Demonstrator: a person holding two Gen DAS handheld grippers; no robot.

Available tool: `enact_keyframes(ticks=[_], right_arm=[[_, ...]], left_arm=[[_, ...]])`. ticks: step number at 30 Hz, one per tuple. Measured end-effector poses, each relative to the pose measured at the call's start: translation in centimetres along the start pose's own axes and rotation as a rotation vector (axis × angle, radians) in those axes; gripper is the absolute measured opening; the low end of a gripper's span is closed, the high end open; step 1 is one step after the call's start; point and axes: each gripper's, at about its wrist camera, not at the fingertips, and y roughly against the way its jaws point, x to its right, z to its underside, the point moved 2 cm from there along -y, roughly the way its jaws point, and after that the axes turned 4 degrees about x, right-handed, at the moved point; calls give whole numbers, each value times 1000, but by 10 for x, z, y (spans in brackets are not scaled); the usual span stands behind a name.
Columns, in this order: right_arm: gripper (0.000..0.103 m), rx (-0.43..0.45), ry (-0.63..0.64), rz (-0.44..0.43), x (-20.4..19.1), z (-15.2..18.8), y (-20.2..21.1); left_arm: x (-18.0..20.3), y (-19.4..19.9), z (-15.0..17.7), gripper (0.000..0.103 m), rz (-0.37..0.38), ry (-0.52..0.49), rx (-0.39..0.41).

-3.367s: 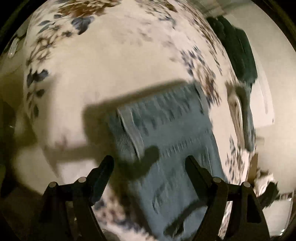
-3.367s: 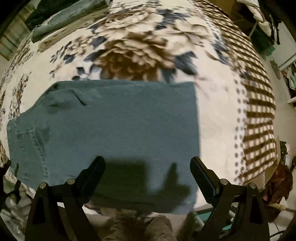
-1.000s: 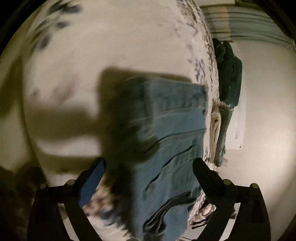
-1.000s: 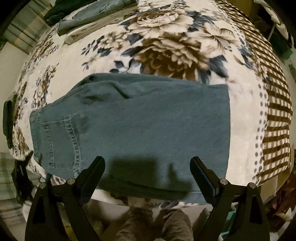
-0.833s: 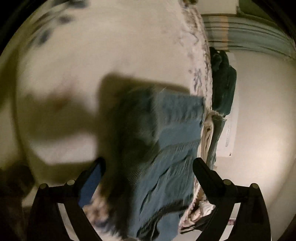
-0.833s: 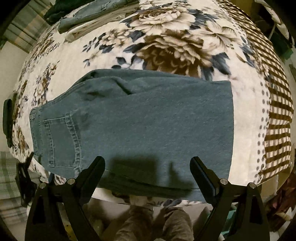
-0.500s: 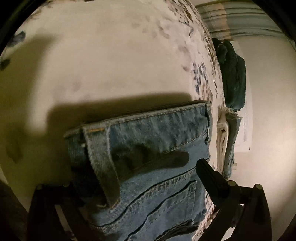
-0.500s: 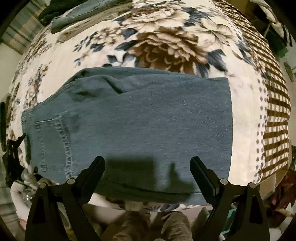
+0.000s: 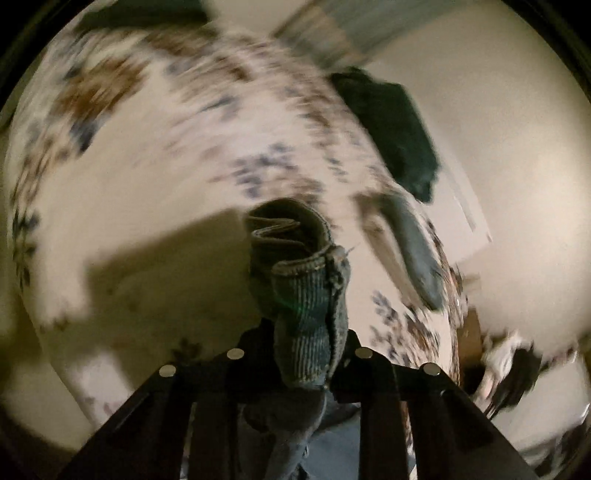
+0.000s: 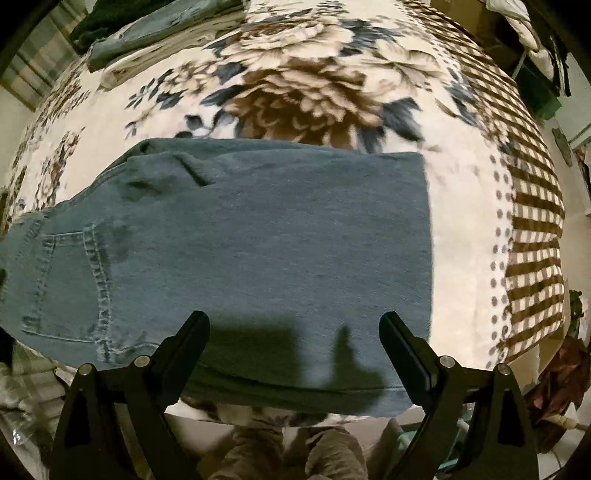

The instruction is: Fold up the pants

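Note:
The blue jeans (image 10: 258, 236) lie flat across the floral blanket (image 10: 303, 88), waist and back pocket at the left, hem at the right. My right gripper (image 10: 293, 332) is open and empty, above the jeans' near edge. My left gripper (image 9: 303, 343) is shut on the jeans' waistband (image 9: 310, 280), which bunches up between the fingers above the blanket (image 9: 147, 192). The left view is motion-blurred.
A stack of folded clothes (image 10: 155, 29) lies at the blanket's far left corner; it also shows in the left wrist view (image 9: 399, 136). The checked blanket border (image 10: 532, 206) marks the right edge. Clutter sits on the floor at right (image 10: 565, 373).
My left gripper has closed on the waistband and lifted it, swinging the view. My right gripper has stayed open over the jeans, almost unmoved.

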Motion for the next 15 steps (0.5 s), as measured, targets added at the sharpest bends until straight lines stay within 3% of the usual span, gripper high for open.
enact_keyframes(ticks=[6, 11, 15], right_arm=[[95, 21, -50, 3, 41, 0, 16], [95, 38, -112, 25, 86, 1, 29], [95, 43, -171, 53, 130, 8, 33]], left_arm=[[114, 10, 48, 17, 112, -298, -29], [181, -2, 139, 16, 217, -527, -136], [205, -40, 225, 16, 238, -691, -314]])
